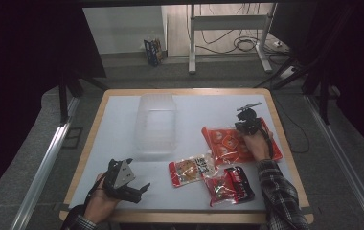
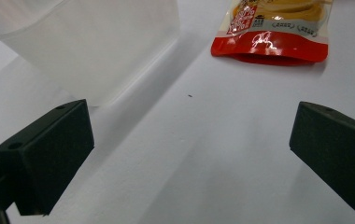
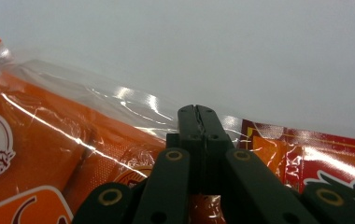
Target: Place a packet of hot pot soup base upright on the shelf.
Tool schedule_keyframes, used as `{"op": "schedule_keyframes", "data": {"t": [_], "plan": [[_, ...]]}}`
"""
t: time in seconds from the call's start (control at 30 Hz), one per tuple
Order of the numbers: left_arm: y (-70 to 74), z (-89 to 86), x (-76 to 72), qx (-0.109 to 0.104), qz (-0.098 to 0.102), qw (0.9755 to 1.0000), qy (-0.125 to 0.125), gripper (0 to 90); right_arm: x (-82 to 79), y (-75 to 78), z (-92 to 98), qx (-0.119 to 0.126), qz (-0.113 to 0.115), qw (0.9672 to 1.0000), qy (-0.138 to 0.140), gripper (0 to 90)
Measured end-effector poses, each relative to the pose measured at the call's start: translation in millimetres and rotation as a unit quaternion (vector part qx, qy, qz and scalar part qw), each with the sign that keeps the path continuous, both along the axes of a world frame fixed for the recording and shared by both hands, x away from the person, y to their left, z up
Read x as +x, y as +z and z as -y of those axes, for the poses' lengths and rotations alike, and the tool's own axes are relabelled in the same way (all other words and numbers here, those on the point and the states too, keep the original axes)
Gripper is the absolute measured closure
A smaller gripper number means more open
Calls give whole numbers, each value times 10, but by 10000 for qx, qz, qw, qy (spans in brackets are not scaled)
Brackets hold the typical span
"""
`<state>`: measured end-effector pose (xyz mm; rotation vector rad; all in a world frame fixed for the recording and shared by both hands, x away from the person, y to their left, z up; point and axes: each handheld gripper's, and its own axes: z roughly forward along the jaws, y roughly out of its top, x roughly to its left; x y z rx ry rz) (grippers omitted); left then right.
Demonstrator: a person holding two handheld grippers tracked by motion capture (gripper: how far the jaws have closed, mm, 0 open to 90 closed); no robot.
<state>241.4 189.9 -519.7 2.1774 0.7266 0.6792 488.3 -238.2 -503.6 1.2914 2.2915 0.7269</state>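
A: How is the right gripper (image 1: 248, 122) posed?
B: It is reached forward, jaws pinched together on the orange snack bag (image 1: 228, 142) lying at the table's right.
A: And the left gripper (image 1: 131, 185)?
B: It is rested near the front edge, jaws spread wide, nothing held.

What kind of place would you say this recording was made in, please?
Probably a lab or workshop set up for recording: a white-topped table enclosed by dark curtains, metal rails on the grey floor, and a desk frame with loose cables behind.

worktop (image 1: 122, 120): white top, wood edge
far middle: clear plastic tub (image 1: 156, 123)
right side: big orange snack bag (image 1: 228, 143)
near edge: small red-and-yellow pouch (image 1: 192, 168), red-and-black packet (image 1: 228, 184)
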Motion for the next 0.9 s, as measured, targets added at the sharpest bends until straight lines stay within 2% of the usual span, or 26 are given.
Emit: {"op": "schedule_keyframes", "data": {"t": [0.13, 0.2, 0.23, 0.27, 0.33, 0.43, 0.53, 0.67, 0.9], "plan": [[-1, 7, -2, -3, 2, 10000, -3, 0, -60, 1, 76, 132, 60, 9999, 45, 870], [2, 5, -3, -5, 11, 10000, 0, 0, -81, 24, 77, 26, 207, 9998, 67, 731], [4, 3, -3, -19, 15, 10000, 2, 0, -88, 35, 85, 49, 214, 9997, 92, 690], [5, 1, -2, -24, 13, 10000, -1, 0, -100, 51, 95, 149, 213, 9996, 129, 605], [5, -1, -4, -13, 20, 10000, -3, 0, -127, 71, 91, 149, 281, 9994, 140, 492], [11, -5, -10, -6, 37, 10000, -16, 0, -177, 108, 89, 133, 397, 9989, 225, 354], [17, -12, -13, -20, 46, 10000, -11, 0, -224, 145, 102, 228, 371, 9987, 278, 247], [18, -19, -13, -42, 42, 10000, -3, 0, -290, 167, 139, 330, 224, 9982, 442, 127], [20, -22, -14, -42, 55, 10000, -7, 0, -470, 217, 234, 359, 307, 9981, 394, 13]]}}
